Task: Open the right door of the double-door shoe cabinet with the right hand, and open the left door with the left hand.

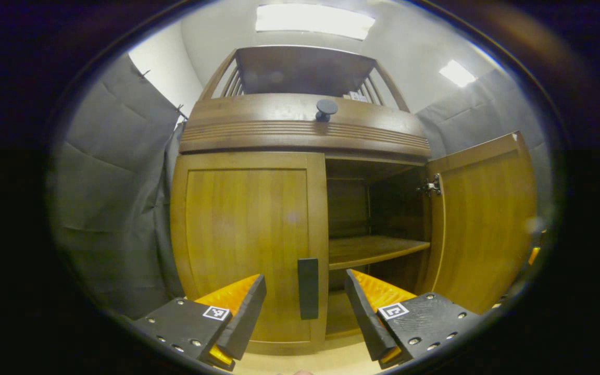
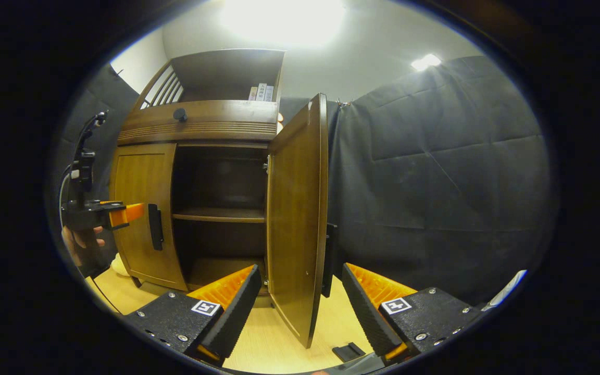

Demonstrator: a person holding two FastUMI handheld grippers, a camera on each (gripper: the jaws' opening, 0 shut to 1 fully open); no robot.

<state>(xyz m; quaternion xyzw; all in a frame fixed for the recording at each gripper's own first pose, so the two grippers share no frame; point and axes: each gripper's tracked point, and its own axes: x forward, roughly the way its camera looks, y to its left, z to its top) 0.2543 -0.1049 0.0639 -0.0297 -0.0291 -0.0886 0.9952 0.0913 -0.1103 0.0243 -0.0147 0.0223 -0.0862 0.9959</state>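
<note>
The shoe cabinet (image 1: 300, 135) is standing against the booth's dark cloth wall (image 2: 435, 172), and everything here is placed in relation to it. Its right door (image 2: 295, 208) is standing swung well out from the cabinet's front, edge-on to the right gripper view, with its dark handle (image 2: 329, 260) showing on the far face. Its left door (image 1: 248, 245) is sitting shut and flush with the cabinet's front, its dark upright handle (image 1: 308, 288) running along the door's inner edge. Behind the open side, a wooden shelf (image 1: 373, 249) is crossing the cabinet's dark interior. Above the doors, a drawer front is carrying a round dark knob (image 1: 326, 109), and an open rack is rising over the cabinet's top.

The left gripper (image 1: 305, 307) is hovering just before the cabinet's left door, its fingers spread wide on either side of that handle and touching nothing; in the right gripper view it (image 2: 133, 212) is showing in a person's hand (image 2: 78, 242) near the same handle. The right gripper (image 2: 297, 307) is hanging in front of the cabinet's open door, fingers wide apart and straddling the door's lower edge without pressing it.

A small dark object (image 2: 348, 351) is lying on the pale floor (image 2: 274, 344) before the cabinet.
</note>
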